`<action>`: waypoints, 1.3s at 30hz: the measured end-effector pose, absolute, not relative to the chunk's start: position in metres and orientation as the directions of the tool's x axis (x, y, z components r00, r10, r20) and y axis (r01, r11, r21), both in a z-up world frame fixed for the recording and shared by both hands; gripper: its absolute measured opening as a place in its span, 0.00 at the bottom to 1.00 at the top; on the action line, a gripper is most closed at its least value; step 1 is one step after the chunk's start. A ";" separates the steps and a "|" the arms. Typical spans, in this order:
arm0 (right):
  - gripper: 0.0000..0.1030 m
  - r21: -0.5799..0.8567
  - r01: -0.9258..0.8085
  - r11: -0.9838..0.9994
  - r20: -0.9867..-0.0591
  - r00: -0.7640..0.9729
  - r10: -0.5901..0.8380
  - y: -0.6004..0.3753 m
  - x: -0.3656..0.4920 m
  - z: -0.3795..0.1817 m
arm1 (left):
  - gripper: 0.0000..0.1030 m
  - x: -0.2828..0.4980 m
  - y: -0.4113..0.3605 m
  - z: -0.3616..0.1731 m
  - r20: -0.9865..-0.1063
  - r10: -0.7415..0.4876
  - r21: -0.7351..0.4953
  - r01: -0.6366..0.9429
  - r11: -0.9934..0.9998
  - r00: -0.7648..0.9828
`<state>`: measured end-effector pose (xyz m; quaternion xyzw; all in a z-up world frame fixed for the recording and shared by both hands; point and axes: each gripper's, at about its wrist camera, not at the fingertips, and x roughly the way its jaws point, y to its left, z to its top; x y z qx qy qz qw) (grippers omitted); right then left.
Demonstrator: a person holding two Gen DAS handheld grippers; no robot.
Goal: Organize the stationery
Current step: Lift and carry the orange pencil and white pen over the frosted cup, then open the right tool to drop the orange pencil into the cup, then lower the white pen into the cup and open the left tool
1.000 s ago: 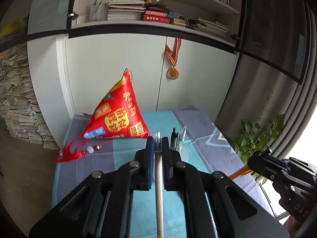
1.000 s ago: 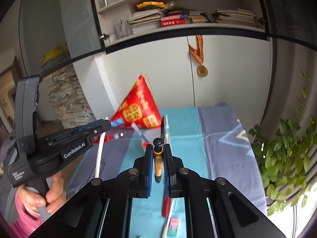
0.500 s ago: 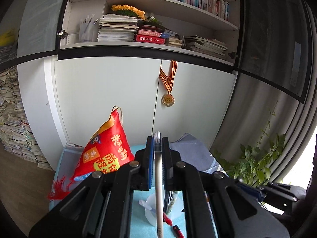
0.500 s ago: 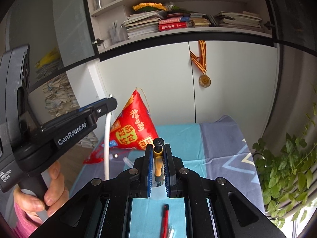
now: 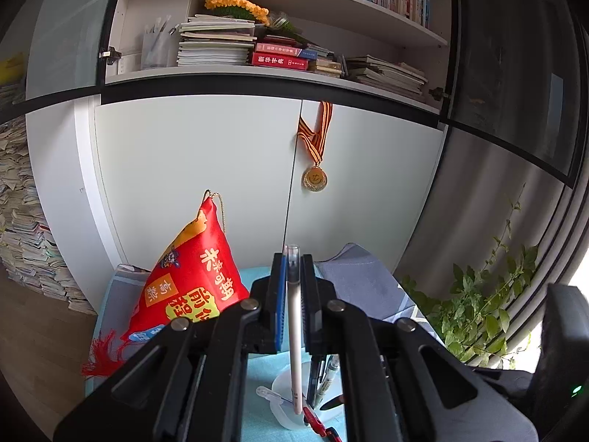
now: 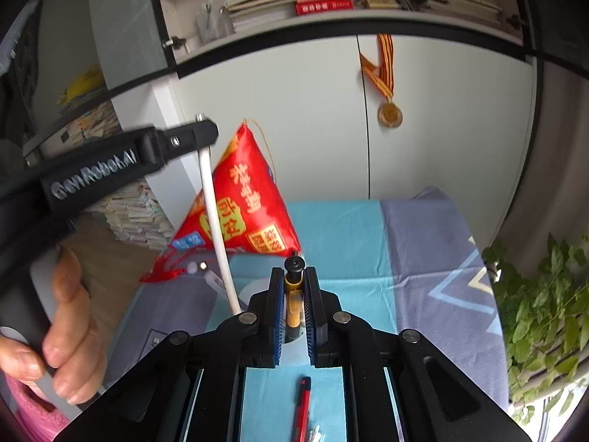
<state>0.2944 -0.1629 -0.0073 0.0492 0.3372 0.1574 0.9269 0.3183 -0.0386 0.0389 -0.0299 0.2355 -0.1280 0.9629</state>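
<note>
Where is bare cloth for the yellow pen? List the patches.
Free: the tablecloth stretch between the red pouch and the plant; also the grey strip below the tassel. Crowded: around the clear cup and red pen.

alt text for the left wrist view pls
The left gripper holds a white pen upright, its lower tip in a clear cup on a blue cloth. Behind stand a red pouch and white cabinet doors with a medal.

One cup (image 5: 283, 386), one medal (image 5: 314, 178)
</note>
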 end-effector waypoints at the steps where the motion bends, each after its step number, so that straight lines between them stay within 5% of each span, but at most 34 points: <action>1: 0.11 0.201 -0.258 0.945 -0.622 0.712 0.326 -0.162 0.296 -0.012 | 0.06 0.318 -0.040 0.038 -0.447 -0.261 -0.116 0.234 0.965 0.856; 17: 0.11 0.289 -0.238 0.927 -0.676 0.635 0.374 -0.173 0.287 -0.042 | 0.06 0.318 -0.047 0.027 -0.458 -0.260 -0.097 0.243 0.965 0.850; 24: 0.30 0.313 -0.212 0.926 -0.635 0.679 0.370 -0.197 0.242 -0.043 | 0.06 0.321 -0.047 0.008 -0.485 -0.269 -0.119 0.242 0.963 0.832; 39: 0.30 0.307 -0.158 0.938 -0.662 0.672 0.330 -0.213 0.216 -0.055 | 0.06 0.299 -0.042 -0.034 -0.558 -0.307 -0.132 0.283 0.950 0.771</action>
